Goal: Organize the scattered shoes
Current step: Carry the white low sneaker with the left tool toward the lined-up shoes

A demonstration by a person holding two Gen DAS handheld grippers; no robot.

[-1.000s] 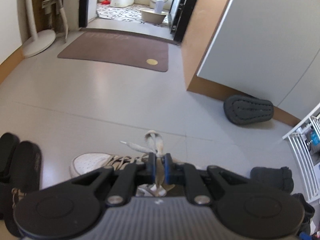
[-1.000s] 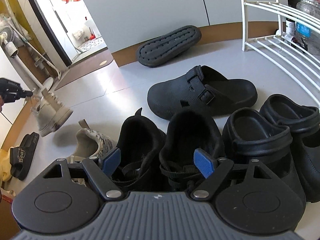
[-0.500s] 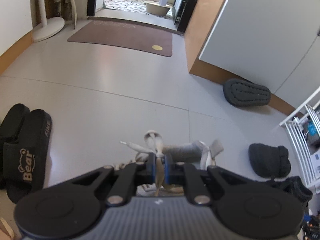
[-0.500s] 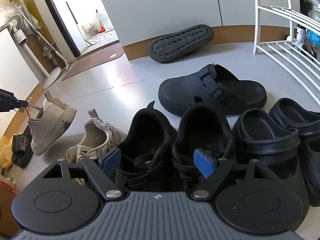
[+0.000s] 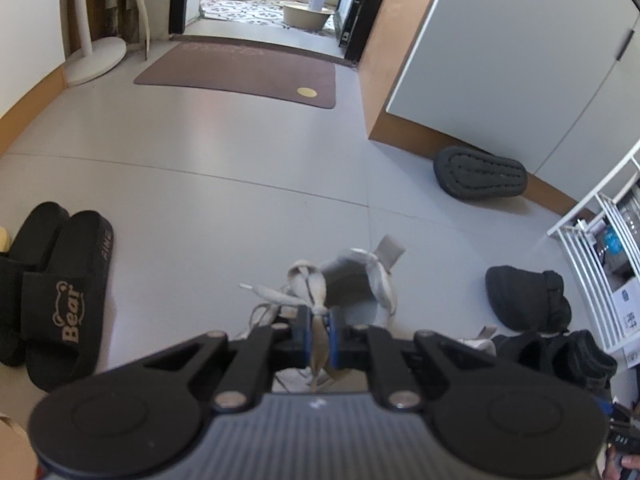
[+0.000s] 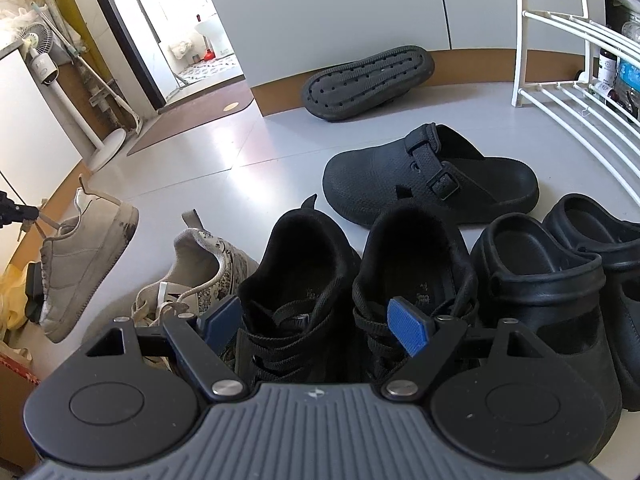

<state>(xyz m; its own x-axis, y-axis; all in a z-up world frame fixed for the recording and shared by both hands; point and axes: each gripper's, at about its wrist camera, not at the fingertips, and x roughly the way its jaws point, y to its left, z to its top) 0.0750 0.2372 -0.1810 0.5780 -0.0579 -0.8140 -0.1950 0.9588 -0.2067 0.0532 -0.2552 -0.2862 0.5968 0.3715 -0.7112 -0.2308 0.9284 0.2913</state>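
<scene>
Since a second ago your left gripper has carried the white sneaker across the floor toward the row of shoes: the black slides now lie further out to the left in the left wrist view, and the sneaker hangs just beside the patterned sneaker in the right wrist view. Your right gripper has barely shifted; its jaws stand wide apart above the pair of black lace-up shoes, gripping nothing. The left jaws are clamped on the sneaker's lace, and the shoe dangles clear of the floor, heel up and toe down. It is off-white leather with a scuffed, dirty heel and sole edge.
</scene>
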